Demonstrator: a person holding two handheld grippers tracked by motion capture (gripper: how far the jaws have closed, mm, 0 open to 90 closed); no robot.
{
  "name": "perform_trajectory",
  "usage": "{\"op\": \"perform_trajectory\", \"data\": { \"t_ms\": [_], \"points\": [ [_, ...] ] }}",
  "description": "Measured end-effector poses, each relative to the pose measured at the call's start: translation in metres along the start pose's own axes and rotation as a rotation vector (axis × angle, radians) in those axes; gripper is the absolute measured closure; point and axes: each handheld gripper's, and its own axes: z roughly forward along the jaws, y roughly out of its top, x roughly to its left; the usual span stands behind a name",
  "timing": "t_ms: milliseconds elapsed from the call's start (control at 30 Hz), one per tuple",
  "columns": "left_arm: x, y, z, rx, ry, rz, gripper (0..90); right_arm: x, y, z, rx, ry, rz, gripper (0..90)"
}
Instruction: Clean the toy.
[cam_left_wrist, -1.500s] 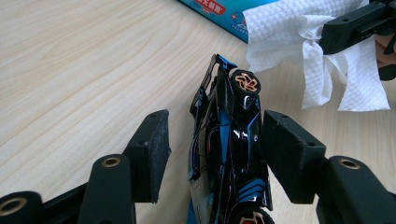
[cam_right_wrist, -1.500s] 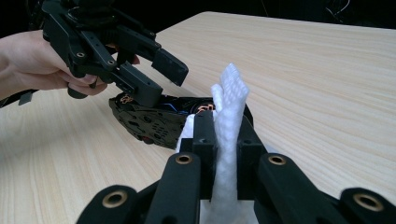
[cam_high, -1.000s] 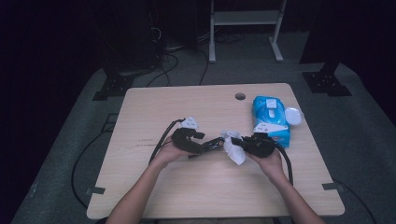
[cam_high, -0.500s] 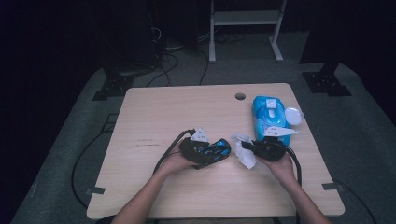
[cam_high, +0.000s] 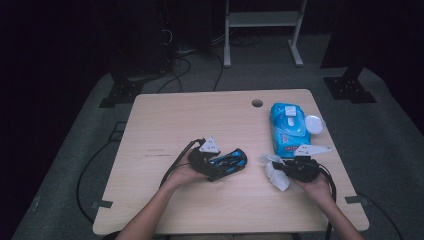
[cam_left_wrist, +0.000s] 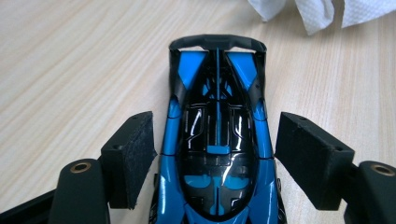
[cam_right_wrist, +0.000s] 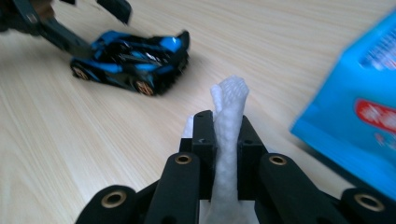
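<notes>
The left gripper (cam_left_wrist: 212, 154) is standing wide open around the toy car (cam_left_wrist: 217, 140), its pads clear of both sides. The right gripper (cam_right_wrist: 223, 135) is pinching a wipe (cam_right_wrist: 229, 121) just beside the car. Judging by this, wiping is underway; next, the left gripper needs closing to steady the car.

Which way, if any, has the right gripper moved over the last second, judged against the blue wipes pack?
Yes. The right gripper, shut on the wipe, moved right, from left of the wipes pack to just below it.
</notes>
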Motion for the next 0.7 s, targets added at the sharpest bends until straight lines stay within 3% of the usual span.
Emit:
{"op": "perform_trajectory", "data": {
  "t_ms": [33, 133, 267, 433, 700],
  "points": [
    [0.001, 0.0, -0.002, -0.001, 0.004, 0.002, 27.3, -0.002, -0.003, -0.002, 0.004, -0.005, 0.002, 79.9],
    [0.002, -0.001, -0.007, 0.0, 0.03, 0.006, 26.6, -0.008, -0.012, -0.007, 0.032, -0.016, 0.009, 58.7],
    [0.007, -0.003, -0.016, -0.017, 0.049, -0.01, 25.6, -0.016, -0.021, -0.016, 0.018, -0.025, 0.026, 51.6],
    [0.007, -0.006, -0.02, -0.01, 0.049, -0.011, 23.5, -0.02, -0.025, -0.031, -0.026, -0.019, 0.059, 45.7],
    [0.007, -0.012, -0.023, -0.005, 0.054, -0.017, 21.1, -0.023, -0.028, -0.047, -0.08, -0.016, 0.072, 45.3]
  ]
}}
